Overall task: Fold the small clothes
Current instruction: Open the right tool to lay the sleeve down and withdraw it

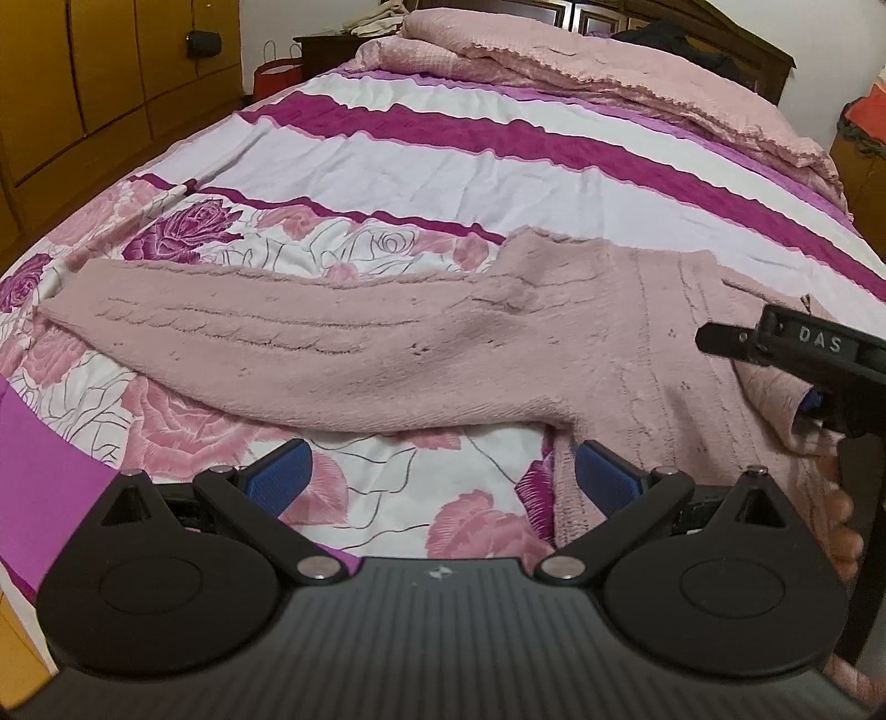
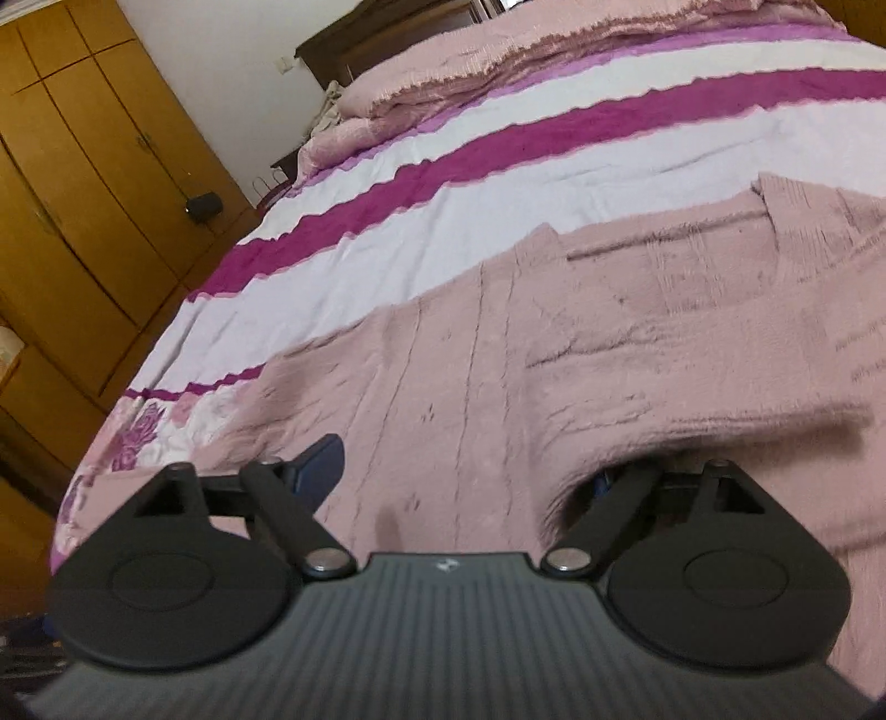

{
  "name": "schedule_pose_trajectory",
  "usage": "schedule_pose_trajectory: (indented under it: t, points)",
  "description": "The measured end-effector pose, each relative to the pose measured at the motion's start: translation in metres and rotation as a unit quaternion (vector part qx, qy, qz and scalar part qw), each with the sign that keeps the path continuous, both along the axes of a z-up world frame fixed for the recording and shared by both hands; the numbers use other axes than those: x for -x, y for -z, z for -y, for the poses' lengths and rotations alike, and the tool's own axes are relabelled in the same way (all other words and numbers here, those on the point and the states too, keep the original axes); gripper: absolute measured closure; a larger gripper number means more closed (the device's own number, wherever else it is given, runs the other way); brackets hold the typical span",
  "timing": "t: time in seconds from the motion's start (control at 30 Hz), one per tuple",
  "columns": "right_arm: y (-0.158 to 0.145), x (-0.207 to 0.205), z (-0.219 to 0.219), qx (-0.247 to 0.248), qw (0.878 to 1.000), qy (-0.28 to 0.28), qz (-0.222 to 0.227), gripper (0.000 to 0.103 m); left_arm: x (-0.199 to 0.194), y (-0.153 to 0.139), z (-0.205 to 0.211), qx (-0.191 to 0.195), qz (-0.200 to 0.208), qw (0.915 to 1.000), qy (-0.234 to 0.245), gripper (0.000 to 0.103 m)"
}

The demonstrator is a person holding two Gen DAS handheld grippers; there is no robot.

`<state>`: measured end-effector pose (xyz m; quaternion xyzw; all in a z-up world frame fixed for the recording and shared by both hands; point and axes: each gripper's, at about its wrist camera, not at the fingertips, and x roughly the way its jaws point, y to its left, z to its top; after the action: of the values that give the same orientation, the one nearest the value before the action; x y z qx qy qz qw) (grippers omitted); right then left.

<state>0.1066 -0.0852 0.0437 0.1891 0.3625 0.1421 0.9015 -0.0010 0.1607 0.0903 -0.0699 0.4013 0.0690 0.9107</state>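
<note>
A pink cable-knit sweater (image 1: 554,343) lies flat on the flowered bedsheet (image 1: 387,166), with one sleeve (image 1: 221,321) stretched out to the left. My left gripper (image 1: 443,471) is open just in front of the sweater's near edge, and its right pad (image 1: 603,471) sits beside the hem. My right gripper (image 1: 775,365) comes in from the right over the sweater's body. In the right wrist view the right gripper (image 2: 465,476) stands wide open on the sweater (image 2: 498,360). Its left pad (image 2: 321,465) shows, while a fold of sweater (image 2: 692,421) drapes over the right finger.
A folded pink blanket (image 1: 554,50) lies at the head of the bed. A wooden wardrobe (image 1: 83,83) stands along the left side, with a red bag (image 1: 277,72) on the floor near it. A person's hand (image 1: 841,526) holds the right gripper's handle.
</note>
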Motion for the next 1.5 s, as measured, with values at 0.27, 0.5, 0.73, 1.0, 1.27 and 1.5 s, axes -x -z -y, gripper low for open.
schedule_pose_trajectory:
  t: [0.27, 0.5, 0.73, 1.0, 1.27, 1.5]
  points:
    - [-0.004, 0.027, 0.016, -0.002, 0.999, -0.014, -0.039, 0.019, -0.001, -0.008, 0.006, 0.006, 0.009, 0.9999, 0.002, 0.000]
    - [-0.004, 0.044, 0.050, -0.043, 0.995, -0.011, -0.091, 0.018, -0.001, -0.015, 0.016, 0.013, 0.018, 0.9997, 0.012, 0.000]
    - [-0.001, 0.068, 0.084, -0.062, 0.993, -0.009, -0.103, 0.019, 0.001, -0.021, 0.032, 0.009, 0.027, 0.9991, 0.032, 0.000]
    - [-0.007, 0.090, 0.113, -0.058, 0.994, -0.002, -0.095, 0.018, 0.002, -0.027, 0.060, 0.009, 0.033, 0.9974, 0.063, 0.000]
    - [-0.011, 0.108, 0.150, -0.064, 0.994, 0.021, -0.089, 0.018, -0.002, -0.034, 0.104, -0.006, 0.044, 0.9924, 0.115, 0.000]
    - [-0.022, 0.109, 0.178, -0.020, 0.996, 0.065, -0.049, 0.018, -0.017, -0.031, 0.153, -0.020, 0.043, 0.9841, 0.171, 0.000]
